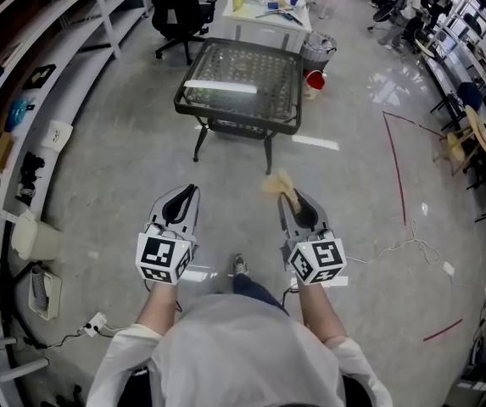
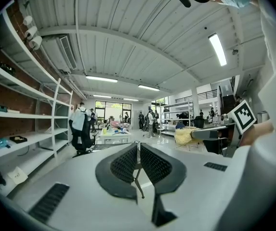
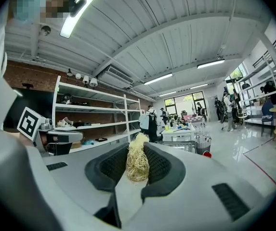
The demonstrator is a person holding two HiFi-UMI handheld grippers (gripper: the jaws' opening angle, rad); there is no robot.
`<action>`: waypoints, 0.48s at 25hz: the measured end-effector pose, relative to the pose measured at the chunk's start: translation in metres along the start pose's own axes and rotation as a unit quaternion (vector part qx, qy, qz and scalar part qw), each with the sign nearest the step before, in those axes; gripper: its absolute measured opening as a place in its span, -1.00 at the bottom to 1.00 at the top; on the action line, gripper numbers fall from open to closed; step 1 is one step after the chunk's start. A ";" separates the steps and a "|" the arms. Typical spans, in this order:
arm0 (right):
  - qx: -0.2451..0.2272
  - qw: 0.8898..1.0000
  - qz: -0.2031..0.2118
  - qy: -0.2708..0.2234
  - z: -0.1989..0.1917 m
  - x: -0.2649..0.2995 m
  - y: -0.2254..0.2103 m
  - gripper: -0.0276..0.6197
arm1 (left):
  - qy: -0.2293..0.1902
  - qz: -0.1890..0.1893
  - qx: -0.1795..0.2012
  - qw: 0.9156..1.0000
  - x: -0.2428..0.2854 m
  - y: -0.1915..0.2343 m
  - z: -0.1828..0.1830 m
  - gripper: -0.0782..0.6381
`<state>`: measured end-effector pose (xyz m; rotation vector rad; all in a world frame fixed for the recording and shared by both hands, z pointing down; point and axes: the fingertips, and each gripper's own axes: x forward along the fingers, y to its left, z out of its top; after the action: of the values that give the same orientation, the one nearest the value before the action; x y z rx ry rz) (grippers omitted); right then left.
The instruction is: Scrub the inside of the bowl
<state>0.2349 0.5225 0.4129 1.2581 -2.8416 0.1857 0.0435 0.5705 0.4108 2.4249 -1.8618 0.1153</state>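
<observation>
My right gripper [image 1: 293,197] is shut on a pale yellow fibrous scrubber [image 1: 278,183], held out level over the floor. In the right gripper view the scrubber [image 3: 138,162] is a straw-like bundle pinched between the dark ribbed pads [image 3: 159,165] and sticking out past the tips. My left gripper [image 1: 190,193] is beside it at the same height; its jaws stand closed together with nothing between them [image 2: 138,148]. From the left gripper view the scrubber [image 2: 185,135] shows at the right. No bowl can be made out in any view.
A dark-framed glass-topped table [image 1: 241,87] stands ahead on the grey floor. Metal shelves [image 1: 22,100] run along the left. Behind the table are a white desk [image 1: 268,15], an office chair [image 1: 179,11], a mesh bin [image 1: 317,51] and a red bucket [image 1: 315,80]. Cables [image 1: 404,246] lie at the right.
</observation>
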 end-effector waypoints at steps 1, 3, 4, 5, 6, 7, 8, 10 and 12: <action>0.001 1.000 0.002 0.001 0.000 0.007 -0.004 -0.61 | 0.001 0.003 0.000 1.000 0.008 0.004 0.001 -0.66; 0.000 1.000 0.007 0.001 0.003 0.023 -0.014 -0.61 | 0.000 0.007 -0.002 1.000 0.024 0.012 0.004 -0.66; -0.001 1.000 0.009 0.001 0.004 0.030 -0.019 -0.61 | -0.001 0.008 -0.001 1.000 0.033 0.015 0.006 -0.66; -0.001 1.000 0.011 0.001 0.005 0.037 -0.025 -0.61 | -0.001 0.010 -0.001 1.000 0.042 0.017 0.008 -0.66; -0.001 1.000 0.013 0.002 0.006 0.045 -0.032 -0.61 | -0.001 0.011 0.000 1.000 0.051 0.019 0.010 -0.66; 0.000 1.000 0.016 0.003 0.007 0.052 -0.038 -0.61 | -0.001 0.014 0.001 1.000 0.060 0.021 0.012 -0.66; 0.000 1.000 0.020 0.003 0.008 0.060 -0.045 -0.61 | 0.000 0.017 0.001 1.000 0.069 0.024 0.014 -0.66; -0.001 1.000 0.026 0.004 0.009 0.074 -0.057 -0.61 | 0.000 0.024 0.004 1.000 0.086 0.028 0.017 -0.66; -0.002 0.999 0.032 0.002 0.011 0.088 -0.071 -0.61 | 0.000 0.032 0.006 0.999 0.102 0.033 0.019 -0.66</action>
<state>0.2279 0.4092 0.4155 1.1671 -2.8793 0.1849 0.0382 0.4625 0.4041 2.3730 -1.9447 0.1319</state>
